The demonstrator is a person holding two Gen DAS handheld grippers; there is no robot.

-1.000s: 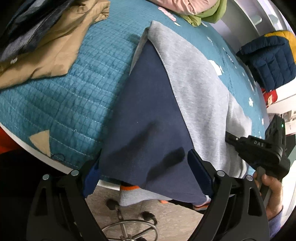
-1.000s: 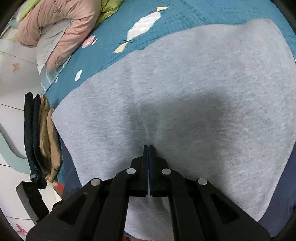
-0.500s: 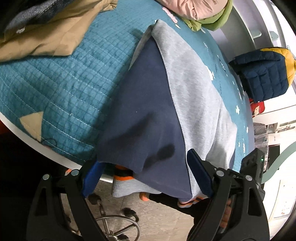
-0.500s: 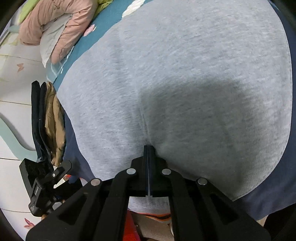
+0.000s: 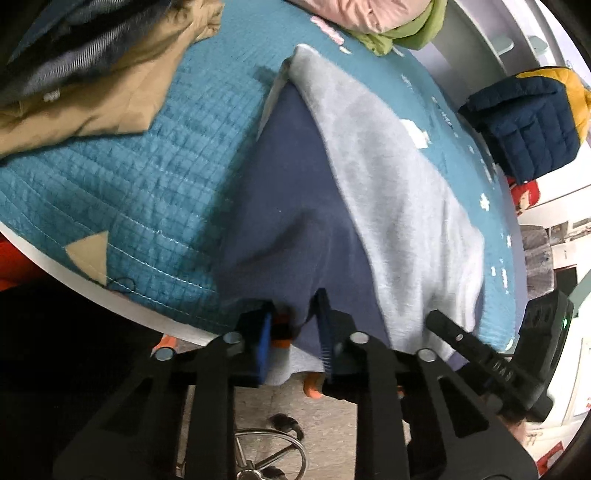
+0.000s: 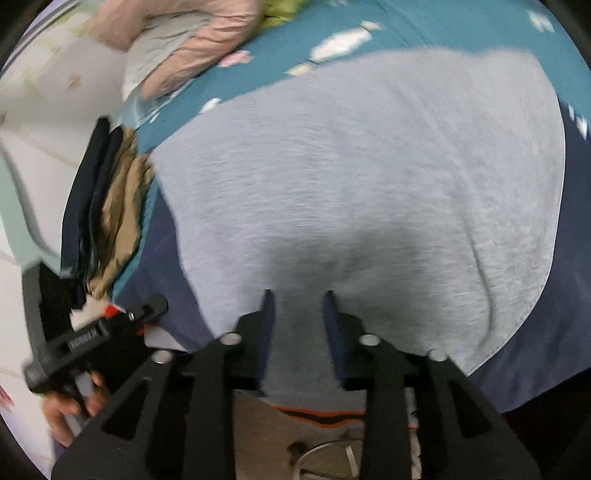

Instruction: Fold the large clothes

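A large grey and navy sweatshirt (image 5: 388,177) lies on the teal quilt (image 5: 110,177), its hem with an orange stripe hanging over the near edge. In the left wrist view, my left gripper (image 5: 291,332) has its jaws partly closed around the navy side's edge; a small gap remains between the pads. In the right wrist view the grey panel (image 6: 351,184) fills the frame. My right gripper (image 6: 299,325) has its jaws apart over the grey hem. The right gripper also shows in the left wrist view (image 5: 491,362), and the left gripper shows in the right wrist view (image 6: 92,339).
A tan garment and dark folded clothes (image 5: 74,74) lie at the quilt's far left. A pink and green pile (image 5: 376,18) sits at the back. A navy and yellow puffer jacket (image 5: 528,114) is off to the right. A chair base (image 5: 273,454) stands on the floor below.
My left gripper's jaws have narrowed from wide open onto the navy edge. My right gripper has gone from shut on the grey fabric to open. Both views are blurred by motion.
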